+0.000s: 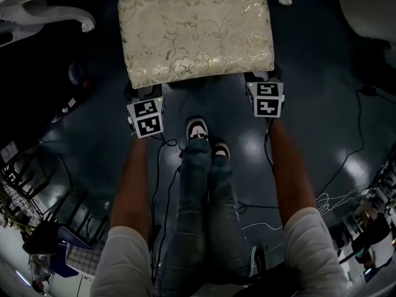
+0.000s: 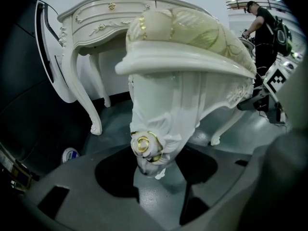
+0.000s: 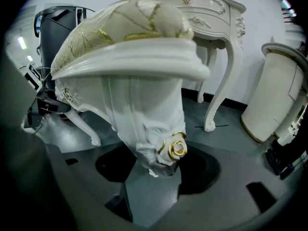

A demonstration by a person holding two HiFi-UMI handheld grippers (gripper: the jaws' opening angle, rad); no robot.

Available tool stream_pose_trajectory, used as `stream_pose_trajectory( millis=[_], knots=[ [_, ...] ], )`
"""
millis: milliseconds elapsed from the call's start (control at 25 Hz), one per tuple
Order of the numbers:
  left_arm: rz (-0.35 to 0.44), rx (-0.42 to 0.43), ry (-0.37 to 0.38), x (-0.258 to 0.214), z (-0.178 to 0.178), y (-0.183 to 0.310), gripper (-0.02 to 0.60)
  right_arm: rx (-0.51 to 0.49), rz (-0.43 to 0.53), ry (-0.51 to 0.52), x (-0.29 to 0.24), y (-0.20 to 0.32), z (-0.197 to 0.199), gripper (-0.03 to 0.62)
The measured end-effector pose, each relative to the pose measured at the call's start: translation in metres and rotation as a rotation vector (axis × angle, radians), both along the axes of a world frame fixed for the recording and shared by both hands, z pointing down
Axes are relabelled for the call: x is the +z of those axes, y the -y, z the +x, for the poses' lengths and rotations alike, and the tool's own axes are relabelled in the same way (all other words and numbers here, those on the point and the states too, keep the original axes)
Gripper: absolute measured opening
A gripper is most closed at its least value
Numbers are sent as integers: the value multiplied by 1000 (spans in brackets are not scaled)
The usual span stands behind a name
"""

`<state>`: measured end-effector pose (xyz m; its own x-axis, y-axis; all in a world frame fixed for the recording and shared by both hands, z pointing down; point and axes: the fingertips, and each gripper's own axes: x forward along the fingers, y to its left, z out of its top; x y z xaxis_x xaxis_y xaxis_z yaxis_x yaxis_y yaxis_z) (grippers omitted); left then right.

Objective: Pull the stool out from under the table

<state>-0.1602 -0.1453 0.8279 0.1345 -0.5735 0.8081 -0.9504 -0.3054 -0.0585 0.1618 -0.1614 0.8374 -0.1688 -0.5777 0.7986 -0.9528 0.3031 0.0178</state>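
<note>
You are standing over the rectangular stool (image 1: 197, 30) with the cream, gold-flowered cushion and carved white wooden frame. In the head view its long axis is running from your left to your right, and one long side is facing your feet. It is resting on the dark grey glossy floor (image 1: 322, 129), just in front of your black-and-white shoes (image 1: 198, 129). Its far edge is lying between the curled white feet (image 1: 74, 20) of the white carved dressing table (image 2: 106, 13), which is rising right behind it in both gripper views.

You are holding the left gripper (image 1: 148, 99) at the stool's near left corner. Its jaws are pinching the front left leg (image 2: 159, 124) at the carved knee with the gold rose (image 2: 143, 144).

You are holding the right gripper (image 1: 265, 86) at the near right corner. Its jaws are pinching the front right leg (image 3: 149, 124) in the same way, beside its own gold rose (image 3: 177, 149).

Both marker cubes are showing just below the cushion's near edge, and your forearms are reaching toward them on either side of your legs. Black cables (image 1: 349, 147) are trailing over the floor.
</note>
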Motion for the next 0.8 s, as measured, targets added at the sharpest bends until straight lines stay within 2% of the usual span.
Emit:
stream_pose_trajectory(
  millis=[200,480,800],
  knots=[
    [20,4,-10,0,1,3,252,0,11,-11,0,1,2,258],
    [-34,-3,5,-2,0,-1,252,-6,-36,1,4,-4,0,258],
    [-59,17,14,1,-2,-1,252,-16,-64,-2,5,-4,-2,258]
  ],
)
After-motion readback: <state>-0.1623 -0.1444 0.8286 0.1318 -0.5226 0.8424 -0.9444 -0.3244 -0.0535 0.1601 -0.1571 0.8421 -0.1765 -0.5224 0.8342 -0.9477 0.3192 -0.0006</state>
